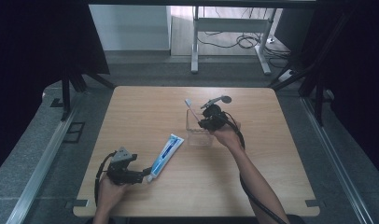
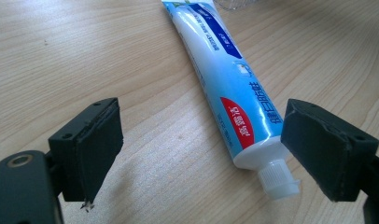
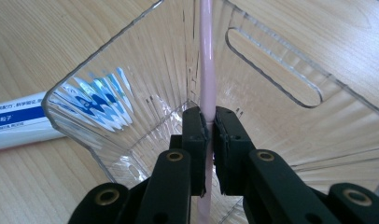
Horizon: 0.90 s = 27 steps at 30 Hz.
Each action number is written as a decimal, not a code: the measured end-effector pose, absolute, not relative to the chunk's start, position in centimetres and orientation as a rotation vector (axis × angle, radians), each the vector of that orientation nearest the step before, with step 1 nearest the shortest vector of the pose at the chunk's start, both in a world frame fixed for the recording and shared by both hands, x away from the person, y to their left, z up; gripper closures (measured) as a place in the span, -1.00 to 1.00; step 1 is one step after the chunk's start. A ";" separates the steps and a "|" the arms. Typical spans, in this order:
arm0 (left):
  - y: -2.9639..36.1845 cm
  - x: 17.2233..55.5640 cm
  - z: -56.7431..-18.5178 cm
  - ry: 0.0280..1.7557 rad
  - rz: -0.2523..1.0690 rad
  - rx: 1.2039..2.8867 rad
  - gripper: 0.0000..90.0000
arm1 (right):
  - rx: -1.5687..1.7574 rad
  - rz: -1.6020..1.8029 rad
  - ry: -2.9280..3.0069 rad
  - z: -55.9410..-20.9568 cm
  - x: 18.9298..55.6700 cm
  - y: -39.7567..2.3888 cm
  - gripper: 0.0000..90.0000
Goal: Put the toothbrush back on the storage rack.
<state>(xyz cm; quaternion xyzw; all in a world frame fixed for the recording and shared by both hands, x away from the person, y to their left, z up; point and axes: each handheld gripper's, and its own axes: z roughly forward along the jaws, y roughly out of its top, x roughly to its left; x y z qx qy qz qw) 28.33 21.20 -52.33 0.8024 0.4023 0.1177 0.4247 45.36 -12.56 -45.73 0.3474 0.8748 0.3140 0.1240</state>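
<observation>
A light wooden desk [image 1: 145, 112] with rounded corners stands on a grey carpeted floor [image 1: 33, 154]. Metal rails [image 1: 45, 161] run along the floor past the desk's left and right edges. Black curtains [image 1: 33, 42] close off both sides, held on dark stands whose legs [image 1: 66, 93] splay near the desk's far corners. Beyond the far edge the room is brighter: a white wall panel [image 1: 129, 28] at the left, and a white-framed table [image 1: 229, 28] with black cables [image 1: 243, 41] looped on the pale floor under it. Light is soft and even across the desk.
</observation>
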 end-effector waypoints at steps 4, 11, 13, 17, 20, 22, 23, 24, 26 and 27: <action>21.2 28.3 -52.3 1.007 0.295 2.006 -0.71 | 1.015 0.896 2.569 -45.8 45.4 -12.6 0.86; 21.2 28.3 -52.3 1.005 0.294 2.009 -0.71 | 1.018 0.842 2.606 -46.0 45.5 -12.8 0.85; 21.2 28.3 -52.3 1.003 0.294 2.011 -0.71 | 1.009 0.830 2.622 -46.0 45.5 -12.8 0.85; 21.1 28.3 -52.3 1.002 0.294 2.013 -0.71 | 1.019 0.809 2.641 -46.0 45.6 -13.0 0.80; 21.1 28.3 -52.3 1.004 0.295 2.010 -0.71 | 1.009 0.812 2.639 -46.0 45.5 -13.0 0.77; 21.1 28.3 -52.3 1.003 0.295 2.011 -0.71 | 1.013 0.821 2.636 -45.9 45.5 -13.0 0.76; 21.1 28.3 -52.3 1.003 0.296 2.011 -0.71 | 1.009 0.831 2.634 -45.9 45.5 -13.0 0.74; 21.1 28.3 -52.3 1.004 0.296 2.010 -0.71 | 1.000 0.840 2.629 -45.7 45.4 -13.0 0.70; 21.1 28.3 -52.3 1.001 0.296 2.012 -0.71 | 0.997 0.854 2.621 -45.5 45.3 -13.0 0.67; 21.1 28.3 -52.3 1.000 0.298 2.012 -0.71 | 0.998 0.860 2.619 -45.4 45.2 -13.0 0.65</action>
